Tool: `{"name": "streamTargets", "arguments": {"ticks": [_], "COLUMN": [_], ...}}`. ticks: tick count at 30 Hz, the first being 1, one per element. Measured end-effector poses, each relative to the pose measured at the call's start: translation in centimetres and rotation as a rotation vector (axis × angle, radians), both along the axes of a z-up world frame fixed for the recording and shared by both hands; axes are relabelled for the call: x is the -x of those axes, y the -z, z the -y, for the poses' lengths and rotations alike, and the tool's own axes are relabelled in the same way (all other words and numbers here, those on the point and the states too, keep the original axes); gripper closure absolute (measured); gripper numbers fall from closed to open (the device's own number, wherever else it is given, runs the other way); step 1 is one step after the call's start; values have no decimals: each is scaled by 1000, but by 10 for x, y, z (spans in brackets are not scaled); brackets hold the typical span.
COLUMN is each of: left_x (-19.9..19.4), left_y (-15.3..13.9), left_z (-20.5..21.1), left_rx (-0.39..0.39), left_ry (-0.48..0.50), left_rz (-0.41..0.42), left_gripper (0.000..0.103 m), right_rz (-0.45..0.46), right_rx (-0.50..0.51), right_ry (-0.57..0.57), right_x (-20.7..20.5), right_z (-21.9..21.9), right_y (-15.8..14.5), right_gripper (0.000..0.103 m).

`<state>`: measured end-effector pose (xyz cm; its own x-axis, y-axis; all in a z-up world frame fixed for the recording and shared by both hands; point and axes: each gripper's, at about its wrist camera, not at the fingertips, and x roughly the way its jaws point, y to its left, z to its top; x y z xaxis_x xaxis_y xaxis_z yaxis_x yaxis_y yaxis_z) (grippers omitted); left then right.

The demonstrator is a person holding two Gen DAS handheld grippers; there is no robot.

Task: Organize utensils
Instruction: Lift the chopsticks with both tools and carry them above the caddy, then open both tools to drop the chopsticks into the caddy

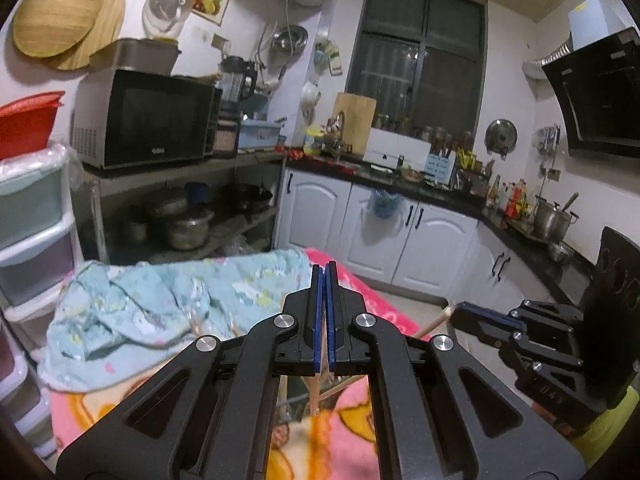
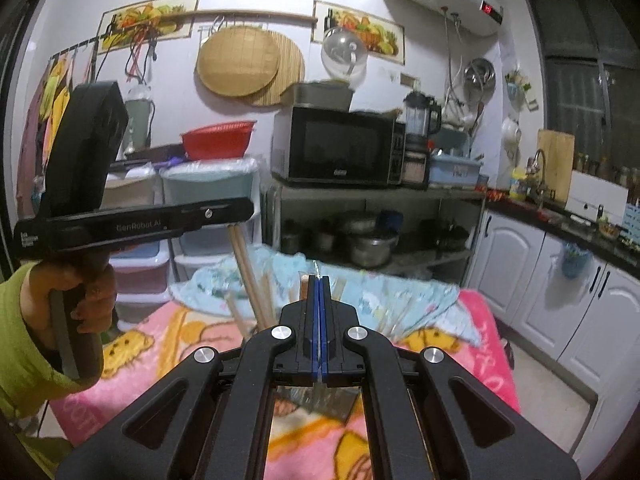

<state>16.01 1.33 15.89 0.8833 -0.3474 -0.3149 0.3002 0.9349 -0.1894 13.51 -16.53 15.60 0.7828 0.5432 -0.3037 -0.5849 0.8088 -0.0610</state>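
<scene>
Wooden chopsticks (image 2: 250, 276) pinched in left hand-held gripper (image 1: 324, 270) — right hand-held gripper (image 2: 319, 280) closed too

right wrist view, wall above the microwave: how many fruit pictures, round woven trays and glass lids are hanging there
fruit pictures: 2
round woven trays: 2
glass lid: 1
total: 5
</scene>
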Motion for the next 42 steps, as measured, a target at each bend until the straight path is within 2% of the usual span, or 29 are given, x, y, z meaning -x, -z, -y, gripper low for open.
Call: {"name": "streamTargets", "arguments": {"ticks": [11, 21, 32, 42], "left_x": [-26, -46, -56, -65], "left_y": [-23, -16, 10, 35], "left_z": [-5, -11, -9, -4], "left_rx": [9, -10, -41, -54], "left_ry": [-53, -98, -95, -73], "left_rz": [50, 34, -3, -69], "left_gripper": [103, 103, 103, 103], "right_rz": [46, 42, -19, -96], "right_rx": [-19, -41, -6, 13], "right_ry": [58, 83, 92, 105], "right_x": [-31, -57, -79, -93], "right_z": [1, 3, -6, -12], "right_y": [-27, -33, -11, 16], "right_gripper": [103, 103, 103, 102]}}
